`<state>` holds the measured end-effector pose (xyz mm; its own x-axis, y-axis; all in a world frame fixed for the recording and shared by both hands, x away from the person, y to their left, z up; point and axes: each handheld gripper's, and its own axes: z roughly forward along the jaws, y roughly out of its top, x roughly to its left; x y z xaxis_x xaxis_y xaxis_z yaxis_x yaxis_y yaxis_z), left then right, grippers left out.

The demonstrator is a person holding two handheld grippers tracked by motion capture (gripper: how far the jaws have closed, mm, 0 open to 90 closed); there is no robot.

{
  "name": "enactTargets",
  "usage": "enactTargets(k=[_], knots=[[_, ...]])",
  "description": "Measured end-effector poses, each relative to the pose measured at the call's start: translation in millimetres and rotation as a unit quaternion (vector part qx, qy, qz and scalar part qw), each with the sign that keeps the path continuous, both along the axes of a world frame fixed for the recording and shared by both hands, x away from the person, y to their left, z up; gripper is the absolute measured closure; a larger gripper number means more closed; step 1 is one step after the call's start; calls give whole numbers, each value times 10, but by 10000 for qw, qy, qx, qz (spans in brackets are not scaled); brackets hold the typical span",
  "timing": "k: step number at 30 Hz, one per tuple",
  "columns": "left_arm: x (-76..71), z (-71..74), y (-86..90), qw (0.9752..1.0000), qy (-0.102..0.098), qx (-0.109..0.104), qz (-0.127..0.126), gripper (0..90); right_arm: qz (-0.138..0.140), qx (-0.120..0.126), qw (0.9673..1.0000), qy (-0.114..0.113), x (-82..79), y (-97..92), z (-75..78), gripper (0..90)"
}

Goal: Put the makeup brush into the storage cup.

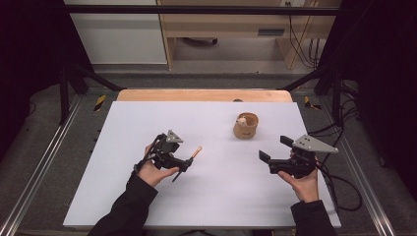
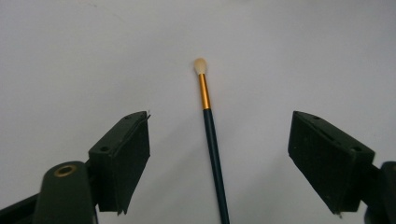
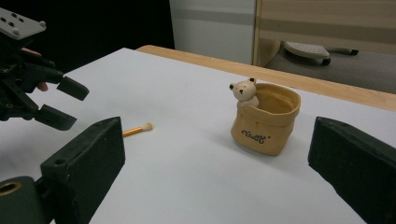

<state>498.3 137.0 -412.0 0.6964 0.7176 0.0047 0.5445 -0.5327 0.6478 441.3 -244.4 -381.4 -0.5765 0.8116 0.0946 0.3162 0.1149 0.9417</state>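
Between the black jaws of the left gripper [image 2: 219,154], which stand wide apart and press on nothing, the thin brush [image 2: 211,140] lies flat on the white table [image 1: 147,196], its pale tip pointing away. The right gripper [image 1: 270,160] is also open and empty, held above the table near the small tan pot with a bear figure [image 3: 266,119]. To my judgement the brush is not in the pot yet, so the picking up and placing are left.
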Motion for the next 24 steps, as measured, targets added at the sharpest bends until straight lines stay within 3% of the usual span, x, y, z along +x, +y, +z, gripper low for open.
enactTargets(k=[12,24], knots=[[156,-53,-132,9993,172,344,-40,209,9,16,10000,10,3,3,2,43],[267,-203,-210,9961,517,687,-211,424,26,13,10000,20,7,4,-1,43]])
